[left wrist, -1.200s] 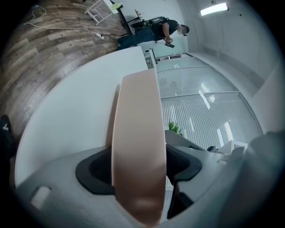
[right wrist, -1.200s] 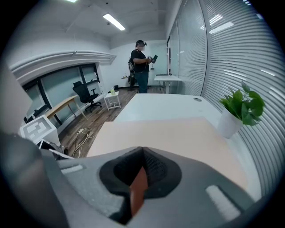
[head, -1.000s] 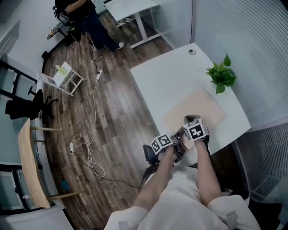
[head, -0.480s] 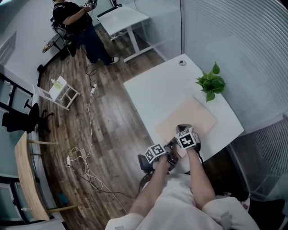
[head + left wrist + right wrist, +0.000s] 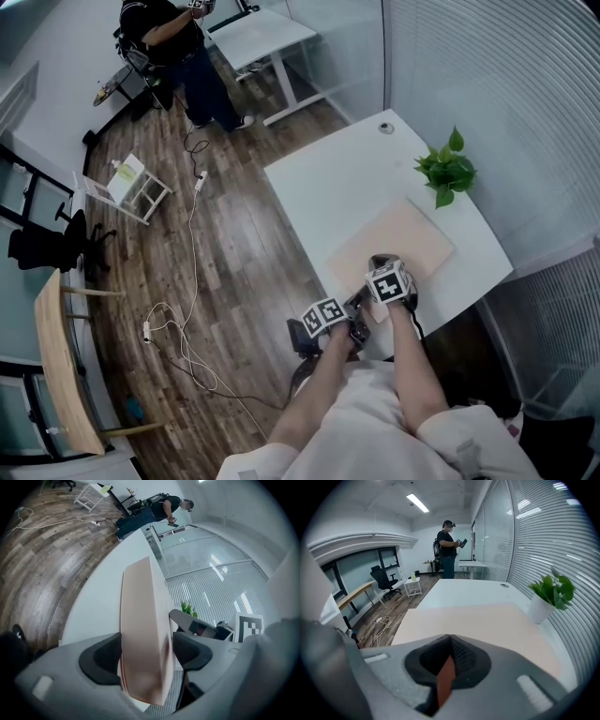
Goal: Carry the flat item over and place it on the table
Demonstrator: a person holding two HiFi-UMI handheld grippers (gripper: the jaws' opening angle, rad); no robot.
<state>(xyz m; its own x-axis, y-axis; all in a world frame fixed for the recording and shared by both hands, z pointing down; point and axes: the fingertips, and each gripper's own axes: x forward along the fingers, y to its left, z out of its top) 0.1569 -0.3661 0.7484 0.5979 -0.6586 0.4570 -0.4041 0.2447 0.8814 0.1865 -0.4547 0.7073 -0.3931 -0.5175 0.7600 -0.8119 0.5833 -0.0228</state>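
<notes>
A pale pink flat board (image 5: 394,242) lies on the white table (image 5: 328,178), near its front corner. Both grippers hold the board's near edge. My left gripper (image 5: 354,317) is at the board's near left corner; in the left gripper view the board (image 5: 143,620) runs edge-on between the dark pads (image 5: 101,660), with the gripper (image 5: 145,656) shut on it. My right gripper (image 5: 382,267) is shut on the near edge; in the right gripper view the board (image 5: 487,620) stretches flat ahead and its edge sits pinched between the pads (image 5: 461,660) of that gripper (image 5: 447,665).
A small potted plant (image 5: 447,172) stands on the table beside the board's far right corner. A round grommet (image 5: 386,127) sits at the far corner. On the wood floor are cables (image 5: 183,309), a white rack (image 5: 127,183) and a wooden bench (image 5: 61,366). A person (image 5: 178,47) stands far off.
The head view has shifted slightly. Both grippers keep hold of the board's near edge, and the board stays in about the same place on the table.
</notes>
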